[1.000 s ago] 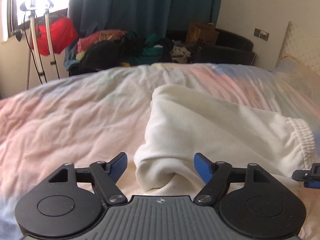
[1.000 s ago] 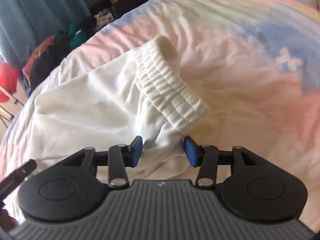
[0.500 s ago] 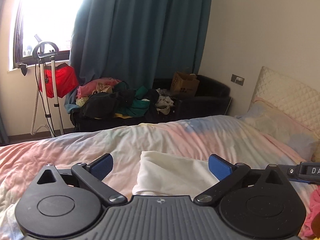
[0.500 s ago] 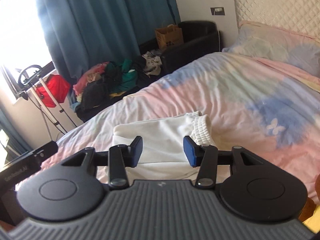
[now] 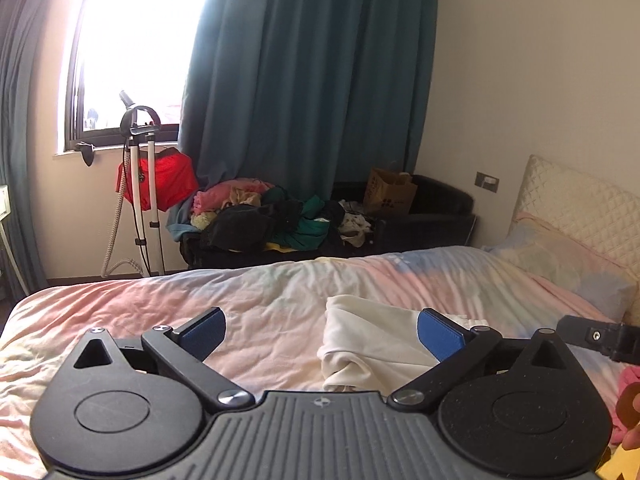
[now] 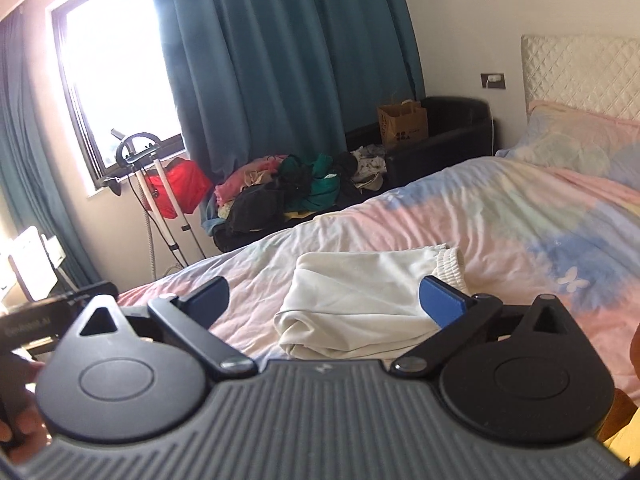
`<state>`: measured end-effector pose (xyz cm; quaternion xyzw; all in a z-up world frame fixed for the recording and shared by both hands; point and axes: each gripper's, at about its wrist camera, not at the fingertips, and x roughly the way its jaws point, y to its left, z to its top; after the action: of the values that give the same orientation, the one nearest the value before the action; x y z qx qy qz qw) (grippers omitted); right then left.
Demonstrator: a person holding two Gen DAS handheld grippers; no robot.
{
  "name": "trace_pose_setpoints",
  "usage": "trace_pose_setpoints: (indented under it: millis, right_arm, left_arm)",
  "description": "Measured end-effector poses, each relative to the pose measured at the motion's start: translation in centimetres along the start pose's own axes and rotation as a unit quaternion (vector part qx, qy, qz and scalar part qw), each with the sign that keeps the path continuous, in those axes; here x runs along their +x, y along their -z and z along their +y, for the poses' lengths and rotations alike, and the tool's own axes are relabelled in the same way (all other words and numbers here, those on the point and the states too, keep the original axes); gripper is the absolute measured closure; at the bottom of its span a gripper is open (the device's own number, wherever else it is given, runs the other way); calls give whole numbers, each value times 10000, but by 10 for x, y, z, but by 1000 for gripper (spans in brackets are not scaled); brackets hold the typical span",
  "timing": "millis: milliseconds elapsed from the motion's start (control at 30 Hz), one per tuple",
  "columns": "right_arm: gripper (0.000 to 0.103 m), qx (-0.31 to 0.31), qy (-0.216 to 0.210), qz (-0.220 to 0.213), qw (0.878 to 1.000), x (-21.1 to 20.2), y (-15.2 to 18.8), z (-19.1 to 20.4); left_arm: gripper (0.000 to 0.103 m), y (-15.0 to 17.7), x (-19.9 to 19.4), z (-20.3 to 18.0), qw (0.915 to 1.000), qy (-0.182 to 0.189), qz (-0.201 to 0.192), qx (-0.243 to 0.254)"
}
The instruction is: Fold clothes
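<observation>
Daylight floods in from the window (image 5: 124, 52), which is blown out to white glare in both views and hazes the curtain (image 5: 312, 92) beside it. The bed (image 6: 500, 216) is softly lit with mild crease shadows. Fisheye distortion bends walls; corners vignette dark.

You lifted both grippers up and back from the folded white garment (image 6: 368, 300). Left gripper (image 5: 322, 334) spread fully; right gripper (image 6: 324, 300) has just been opening, nothing between its fingers.
</observation>
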<state>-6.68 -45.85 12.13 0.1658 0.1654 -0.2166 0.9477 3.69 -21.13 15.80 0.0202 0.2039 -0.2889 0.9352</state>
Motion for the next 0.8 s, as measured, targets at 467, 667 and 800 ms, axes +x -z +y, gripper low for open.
trace_pose_setpoints:
  millis: [467, 667, 800]
  right_arm:
    - [0, -873, 149, -1159, 9893, -18, 105, 26]
    - [0, -711, 180, -1034, 9919, 9, 123, 19]
    - [0, -550, 264, -781, 9951, 29, 133, 14]
  left_arm:
    - [0, 79, -23, 10, 9984, -226, -450, 255]
    - [0, 103, -8, 9, 9978, -308, -437, 385]
    - [0, 115, 1, 12, 9977, -344, -380, 443]
